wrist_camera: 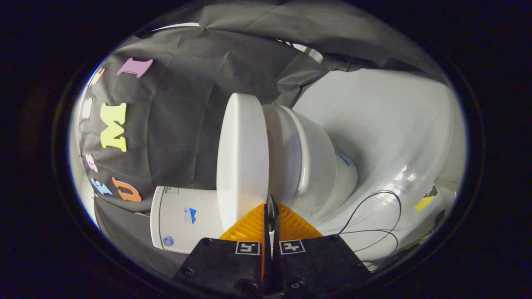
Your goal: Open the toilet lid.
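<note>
Both jaws closed together, toilet lid [242, 160] just ahead.

The glossy white floor [386, 124] fills the right of the frame. On it stand the white toilet [316, 166] at centre, with a thin black cable [374, 216] looping at lower right.

No text reads clearly; the toilet tank [183, 220] bears small stickers too blurred to read

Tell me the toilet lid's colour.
Plain glossy white, in the gripper view; the lid sits just ahead of the closed gripper.
</note>
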